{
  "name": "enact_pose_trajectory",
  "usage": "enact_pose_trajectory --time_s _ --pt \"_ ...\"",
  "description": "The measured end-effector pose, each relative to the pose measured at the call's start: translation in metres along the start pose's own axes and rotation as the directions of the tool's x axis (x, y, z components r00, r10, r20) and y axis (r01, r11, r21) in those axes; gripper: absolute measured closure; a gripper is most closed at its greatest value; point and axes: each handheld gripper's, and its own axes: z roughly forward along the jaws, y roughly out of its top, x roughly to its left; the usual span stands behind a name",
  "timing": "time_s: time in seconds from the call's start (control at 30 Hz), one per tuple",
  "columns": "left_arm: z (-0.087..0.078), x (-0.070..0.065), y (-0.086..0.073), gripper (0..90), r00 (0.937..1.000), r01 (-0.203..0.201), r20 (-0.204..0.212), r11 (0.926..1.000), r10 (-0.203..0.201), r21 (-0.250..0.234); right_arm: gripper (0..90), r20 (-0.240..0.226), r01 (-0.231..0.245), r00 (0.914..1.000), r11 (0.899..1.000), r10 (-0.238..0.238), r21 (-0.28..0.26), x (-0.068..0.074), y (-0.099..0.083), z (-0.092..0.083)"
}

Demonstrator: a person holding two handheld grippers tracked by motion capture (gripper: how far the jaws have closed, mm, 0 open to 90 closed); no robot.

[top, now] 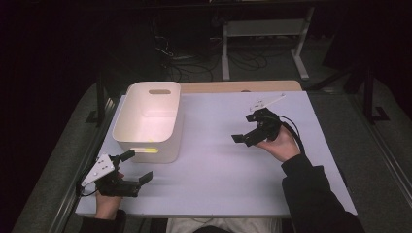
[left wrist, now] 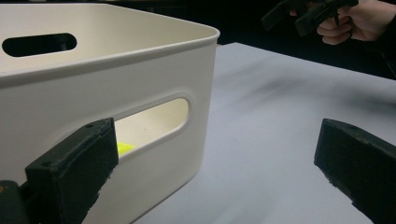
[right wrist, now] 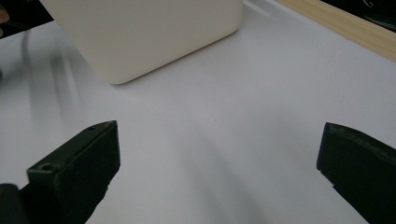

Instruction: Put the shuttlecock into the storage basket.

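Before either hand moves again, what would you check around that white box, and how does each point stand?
1. Left gripper open, fingers holding nothing: ok.
2. Right gripper open and holding nothing, above the table: ok.
3. White bin upright, flat on the table: ok.
4. Gap between the left gripper and the bin's near wall: ok, close but apart.
5. What is inside the bin: cannot tell. A yellow thing shows through the handle slot, but not what it is.
6. Bare table between the two grippers: ok.
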Motion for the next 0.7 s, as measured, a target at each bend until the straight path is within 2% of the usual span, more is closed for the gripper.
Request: enact_pose_trajectory --time_s 0.7 --pt "0.0 0.0 0.0 0.0 1.0 0.001 0.0 1.0 -0.001 0.001 0.0 0.035 -0.044 0.9984 0.999 0.044 -0.011 -0.005 -0.03 -0.018"
